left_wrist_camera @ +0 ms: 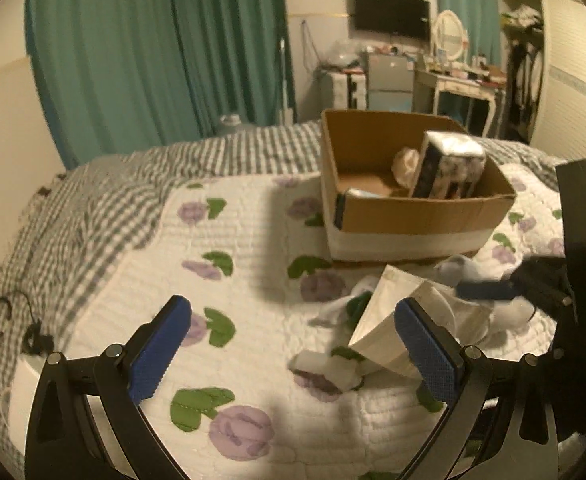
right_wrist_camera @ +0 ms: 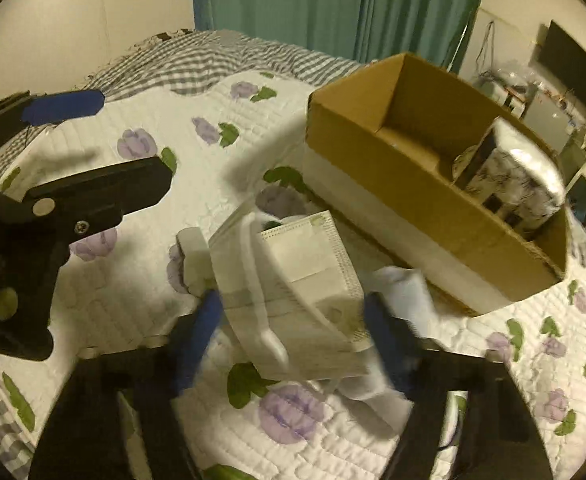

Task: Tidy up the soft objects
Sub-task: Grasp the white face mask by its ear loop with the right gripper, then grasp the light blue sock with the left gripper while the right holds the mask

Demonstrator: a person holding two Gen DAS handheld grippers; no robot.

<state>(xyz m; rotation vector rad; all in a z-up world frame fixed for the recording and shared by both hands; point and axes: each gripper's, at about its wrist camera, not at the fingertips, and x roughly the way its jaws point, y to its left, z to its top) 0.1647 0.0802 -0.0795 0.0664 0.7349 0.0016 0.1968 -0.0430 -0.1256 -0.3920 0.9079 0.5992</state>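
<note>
Surface: a bed covered by a white quilt [left_wrist_camera: 253, 240] with purple flowers and green leaves; a grey checked blanket [left_wrist_camera: 93, 200] lies beyond it, with green curtains [left_wrist_camera: 153, 48] and a dresser at the far wall.
Right hand-held gripper [right_wrist_camera: 293, 332]: jaws spread wide, straddling a white face mask [right_wrist_camera: 293, 280]. The blue pads flank the mask on either side. The picture is blurred here, so contact between pad and mask cannot be confirmed.
Left hand-held gripper [left_wrist_camera: 293, 356]: jaws spread wide, holding nothing, hovering over bare quilt. The mask [left_wrist_camera: 397, 320] lies just beside its right finger.
Soft objects near: small white pieces [left_wrist_camera: 329, 368] lie by the mask; a rolled white cloth [right_wrist_camera: 405, 292] lies just beside the right hand-held gripper's right finger.
Soft objects far: the cardboard box [left_wrist_camera: 413, 216] stands on the quilt behind the mask. It already contains a wrapped tissue pack [left_wrist_camera: 449, 168] and a crumpled pale item [left_wrist_camera: 405, 164].
Risk 1: the mask is thin and limp. Closing on one layer or an ear loop may let it slip or unfold during the lift.
Risk 2: the right finger stands close to the rolled cloth. Closing may catch both items together.
Risk 3: the two hand-held grippers are near each other. A careless lift toward the box may bring them into collision.
Risk 4: the box wall is high. A dangling mask may snag on its rim.
</note>
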